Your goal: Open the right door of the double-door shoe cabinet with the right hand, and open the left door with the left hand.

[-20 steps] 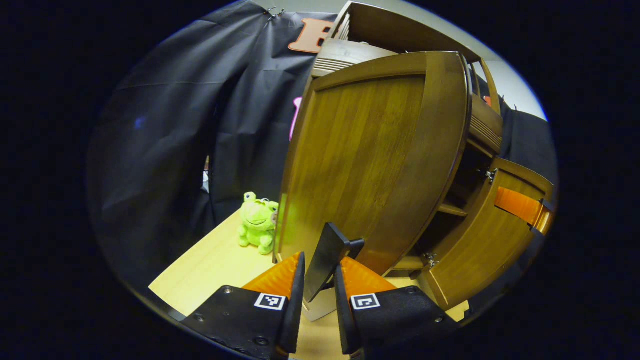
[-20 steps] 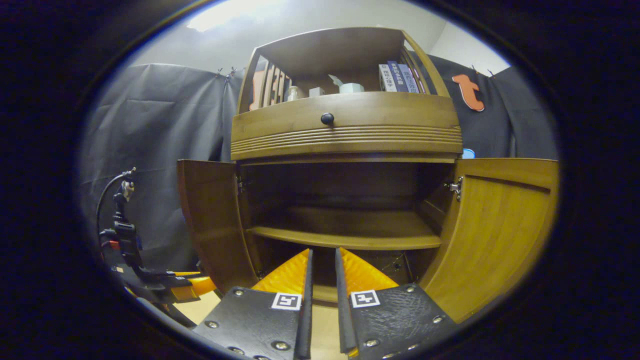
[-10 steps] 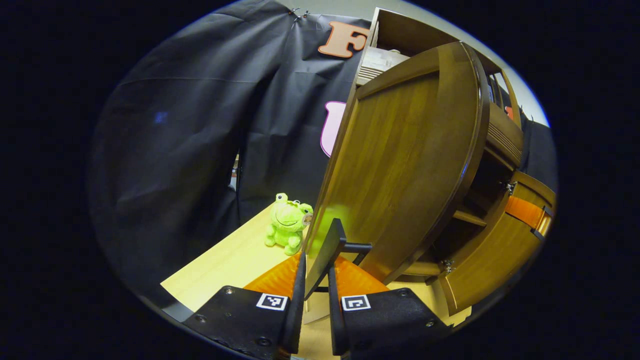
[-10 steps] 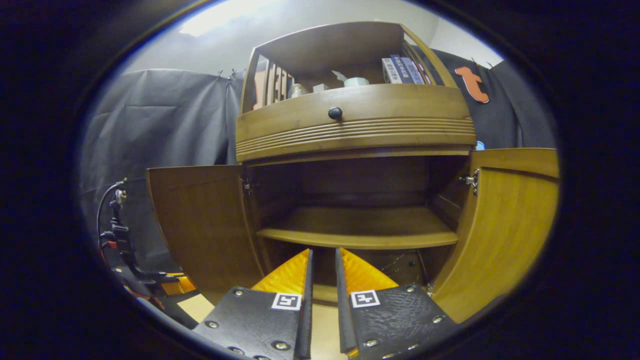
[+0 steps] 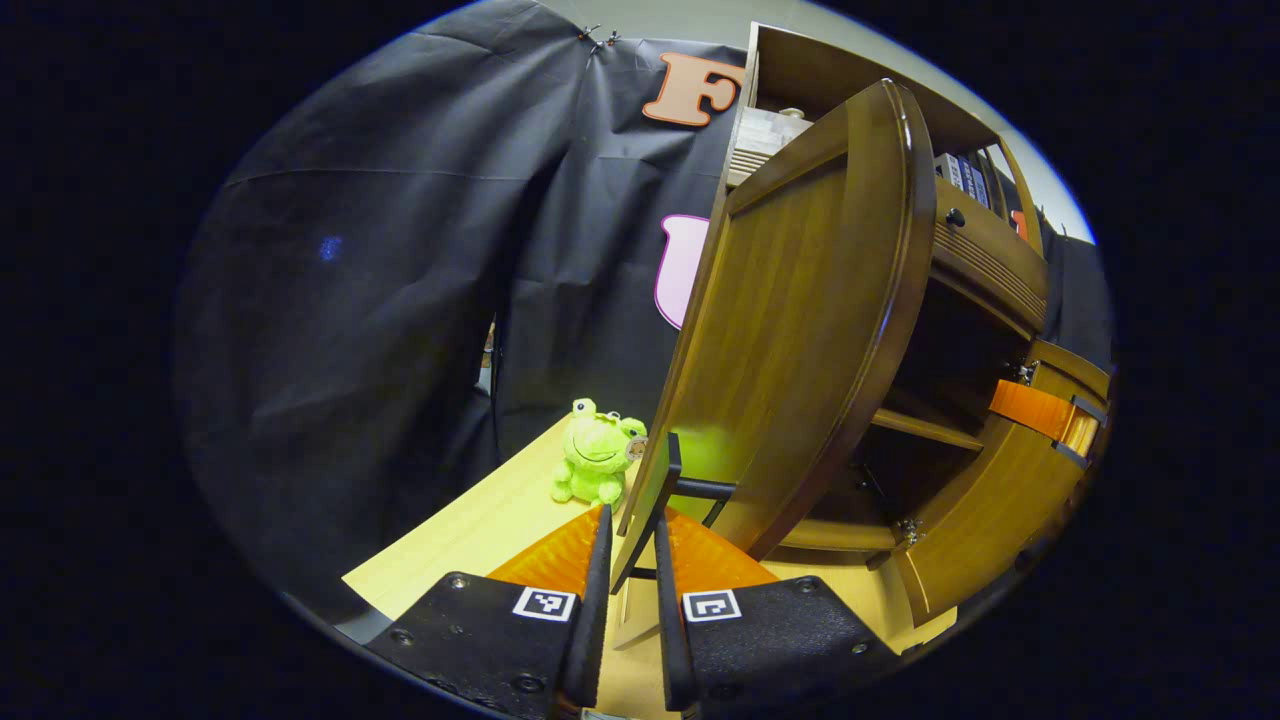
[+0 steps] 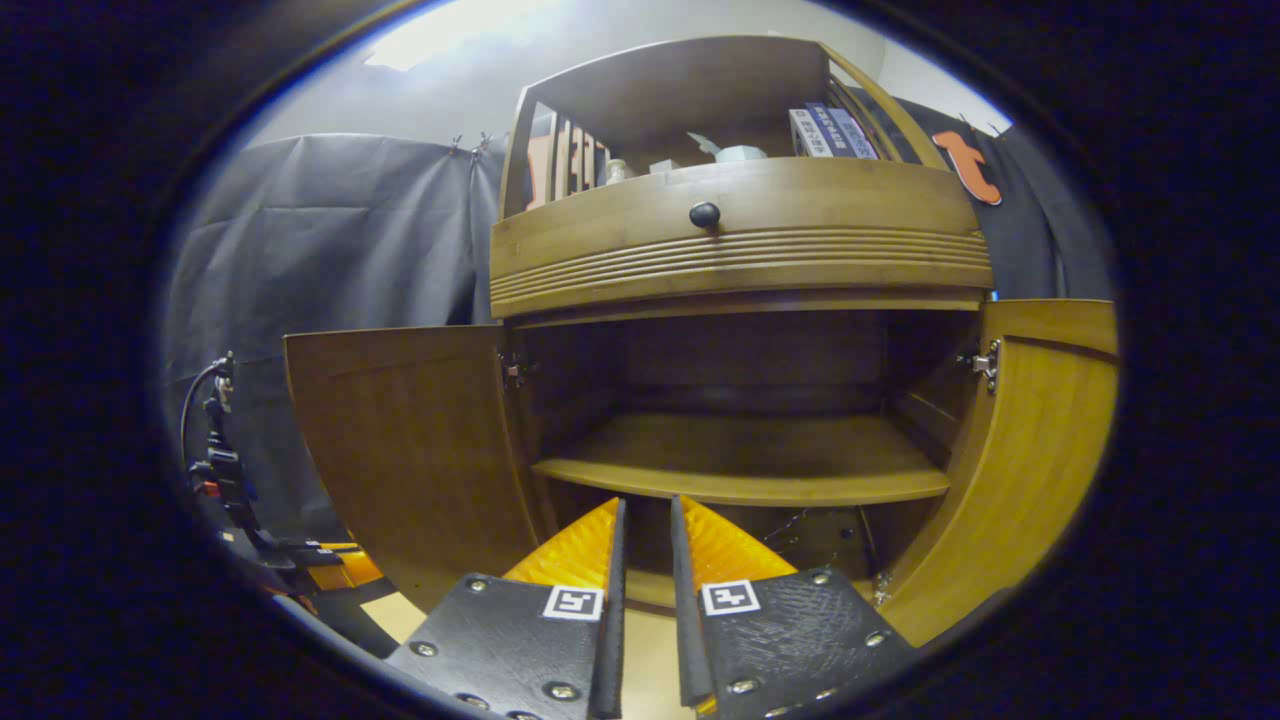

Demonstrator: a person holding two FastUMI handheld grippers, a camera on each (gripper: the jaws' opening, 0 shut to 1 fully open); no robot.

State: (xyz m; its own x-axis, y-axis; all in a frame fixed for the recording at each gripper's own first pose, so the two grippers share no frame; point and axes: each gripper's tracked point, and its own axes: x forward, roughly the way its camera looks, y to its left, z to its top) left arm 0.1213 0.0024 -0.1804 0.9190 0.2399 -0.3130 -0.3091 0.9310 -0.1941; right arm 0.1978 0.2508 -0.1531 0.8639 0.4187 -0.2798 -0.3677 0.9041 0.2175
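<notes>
The left gripper (image 5: 630, 590), at bottom centre of the left gripper view, pinched the flat black handle (image 5: 648, 505) of the brown wooden left door (image 5: 800, 310), which stood swung wide. The right gripper (image 6: 645, 590) hung nearly closed, holding nothing, before the open brown wooden shoe cabinet (image 6: 740, 250); the right door (image 6: 1030, 440) stood open at frame right. Swinging further might strain the hinge, or the door might strike the green plush frog (image 5: 598, 452). The lower shelf (image 6: 740, 480) looked bare; books (image 6: 830, 130) stood in the top compartment.
</notes>
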